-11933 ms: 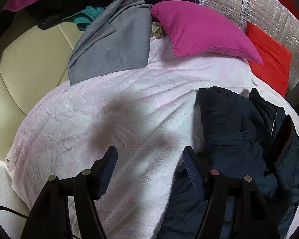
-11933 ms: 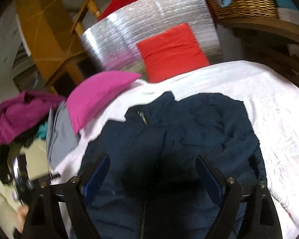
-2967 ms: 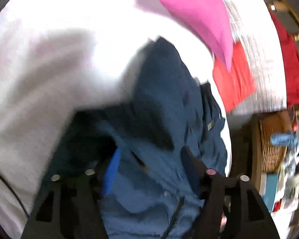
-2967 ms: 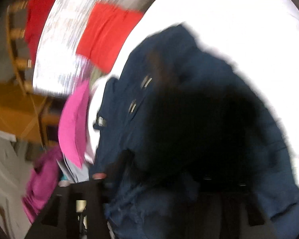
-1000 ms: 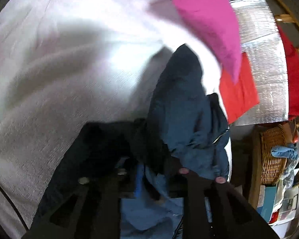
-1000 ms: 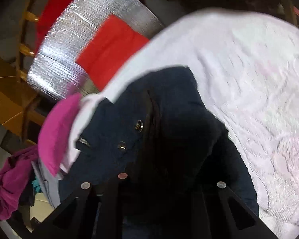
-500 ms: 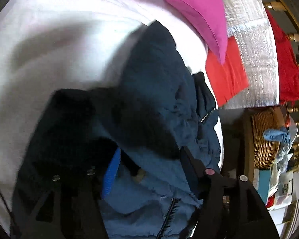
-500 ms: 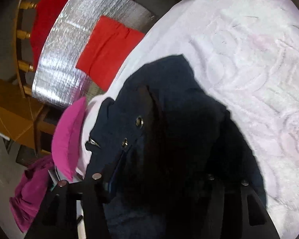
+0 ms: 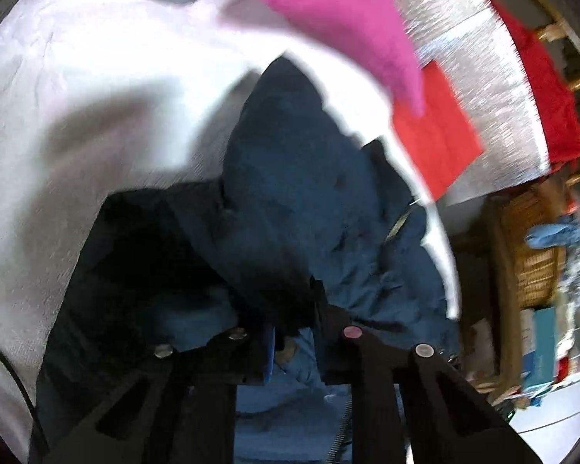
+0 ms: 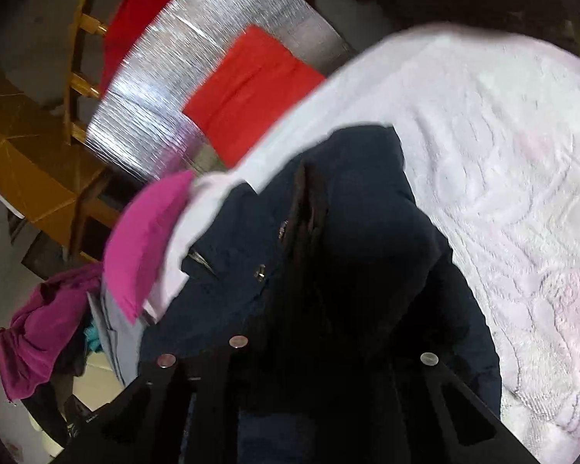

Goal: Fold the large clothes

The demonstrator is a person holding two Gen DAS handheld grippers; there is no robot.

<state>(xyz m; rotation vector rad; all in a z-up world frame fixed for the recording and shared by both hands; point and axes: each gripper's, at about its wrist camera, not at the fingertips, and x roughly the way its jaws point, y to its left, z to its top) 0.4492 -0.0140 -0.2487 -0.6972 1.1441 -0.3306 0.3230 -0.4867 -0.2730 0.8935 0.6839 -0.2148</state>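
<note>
A dark navy jacket [image 9: 297,208] lies bunched on the white bedspread [image 9: 77,89]. In the left wrist view my left gripper [image 9: 294,332] is shut on a fold of the jacket's lighter blue lining, lifting it. In the right wrist view the same jacket [image 10: 352,239] with metal snaps fills the centre. My right gripper [image 10: 328,352] is shut on its dark fabric; the fingertips are buried in cloth and hard to make out.
A pink pillow [image 9: 344,23], a red cushion [image 9: 437,135] and a silver foil panel [image 10: 197,77] lie beyond the jacket. A wicker basket [image 9: 533,255] stands off the bed's edge. A magenta garment [image 10: 38,332] and grey cloth [image 10: 116,344] lie at the left.
Both grippers were open half a second ago and have closed on the jacket. Both views have shifted and the jacket has bunched up.
</note>
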